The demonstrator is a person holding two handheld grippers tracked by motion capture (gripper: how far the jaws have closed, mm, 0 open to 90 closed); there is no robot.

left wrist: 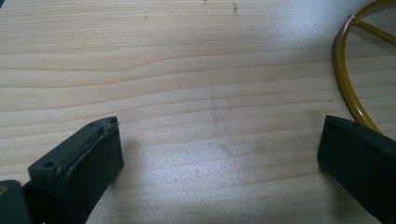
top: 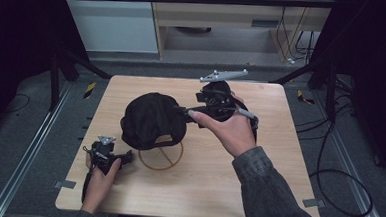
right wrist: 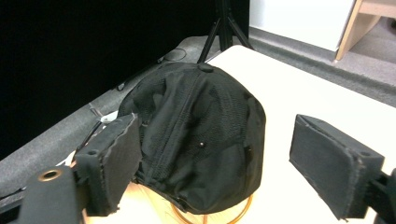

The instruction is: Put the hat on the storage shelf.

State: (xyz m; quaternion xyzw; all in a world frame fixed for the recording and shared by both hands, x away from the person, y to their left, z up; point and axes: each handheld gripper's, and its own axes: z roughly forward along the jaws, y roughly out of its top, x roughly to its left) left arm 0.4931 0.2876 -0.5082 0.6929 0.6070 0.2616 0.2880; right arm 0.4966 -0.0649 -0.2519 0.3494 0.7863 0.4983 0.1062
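Note:
A black cap (top: 153, 119) sits on a yellow wire stand whose round base ring (top: 161, 157) lies on the wooden table (top: 258, 162). My right gripper (top: 185, 111) is level with the cap's right side, its tips close to the fabric. In the right gripper view the cap (right wrist: 201, 130) fills the space ahead of the right gripper (right wrist: 215, 163), whose jaws stand open and apart from it, with the ring (right wrist: 243, 207) peeking out below. My left gripper (top: 127, 158) rests low at the table's front left, just left of the ring. Seen in its own view, the left gripper (left wrist: 219, 154) is open over bare wood, with the ring (left wrist: 348, 88) at the right.
Dark tripod legs (top: 78, 65) and metal rails (top: 34, 145) flank the table. Cables (top: 338, 171) lie on the floor at the right. A wooden cabinet (top: 225, 20) stands beyond the far edge.

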